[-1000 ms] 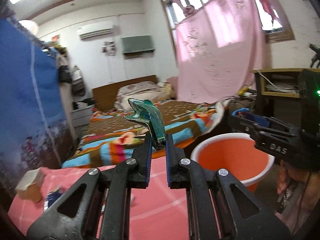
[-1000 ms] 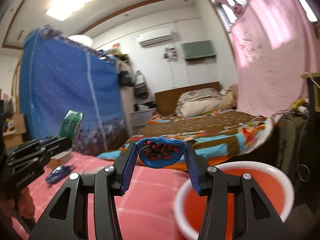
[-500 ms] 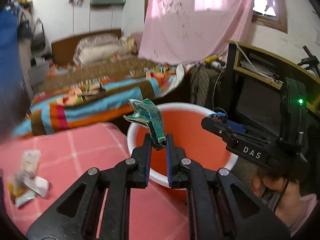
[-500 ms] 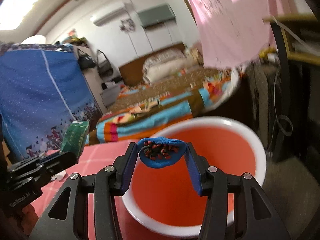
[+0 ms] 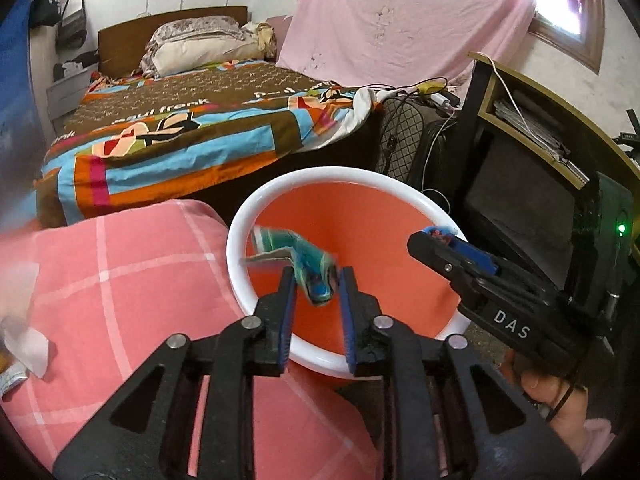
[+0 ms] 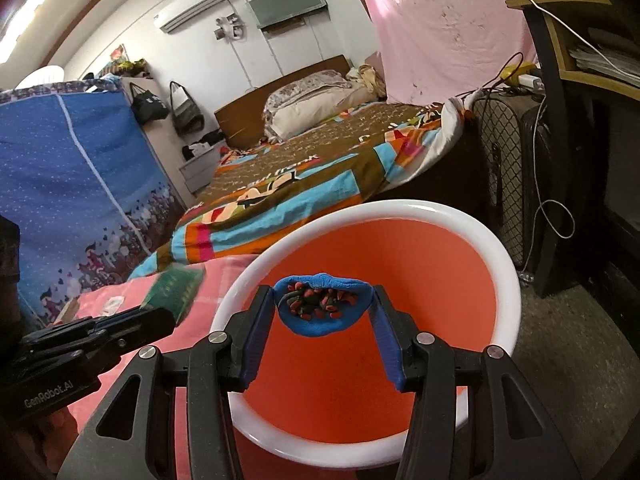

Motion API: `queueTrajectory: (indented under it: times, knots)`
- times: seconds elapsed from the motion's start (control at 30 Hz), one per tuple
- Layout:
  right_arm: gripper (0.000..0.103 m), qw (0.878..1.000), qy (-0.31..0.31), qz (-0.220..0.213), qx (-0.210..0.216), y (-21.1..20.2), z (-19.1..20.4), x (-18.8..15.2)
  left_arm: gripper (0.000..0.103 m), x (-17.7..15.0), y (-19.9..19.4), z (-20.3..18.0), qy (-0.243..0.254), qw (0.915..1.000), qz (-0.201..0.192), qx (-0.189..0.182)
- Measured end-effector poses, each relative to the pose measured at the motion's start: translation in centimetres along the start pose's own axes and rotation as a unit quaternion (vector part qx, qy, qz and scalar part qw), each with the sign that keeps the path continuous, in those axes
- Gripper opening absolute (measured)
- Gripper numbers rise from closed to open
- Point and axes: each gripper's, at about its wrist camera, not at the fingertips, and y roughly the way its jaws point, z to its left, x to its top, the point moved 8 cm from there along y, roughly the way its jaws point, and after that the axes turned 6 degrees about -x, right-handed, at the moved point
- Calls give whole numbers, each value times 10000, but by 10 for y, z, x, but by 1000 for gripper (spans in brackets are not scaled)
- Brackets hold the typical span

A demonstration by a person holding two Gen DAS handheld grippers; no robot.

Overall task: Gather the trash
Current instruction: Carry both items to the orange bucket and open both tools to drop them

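Left tongs (image 5: 316, 280) just opening, green wrapper (image 5: 308, 268) loose btwn jaws; right tongs (image 6: 322, 312) pinch blue wrapper (image 6: 320, 308); green one sits by bucket (image 5: 240, 256) rim at 9 o'clock, could snag & tip onto pink cloth (image 5: 120, 272).

The left gripper (image 5: 316, 280) pointed steeply downward, its jaws just having opened — pads apart. The right gripper (image 6: 322, 312) tilted downward too — fingers (image 6: 256, 336) clamped, a hand (image 5: 560, 396) behind it.

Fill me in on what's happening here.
A person is binning trash with two handheld grippers over an orange bucket beside a pink checked table. The left gripper has just been opening, and its crumpled green wrapper sits loose between the jaws above the bucket. The right gripper grips a blue wrapper over the bucket.
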Motion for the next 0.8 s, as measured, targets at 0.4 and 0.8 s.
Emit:
queueTrajectory:
  times: [0.4,0.8]
  knots:
    - [68,9998,137,-35,-113,-4,-6,2,52,-3,-11,14,-234,9994,-247,102]
    - [103,9952,-171,-957,-104,-34,28,27,102,1,-95,72,-788,9761,-1732,1055]
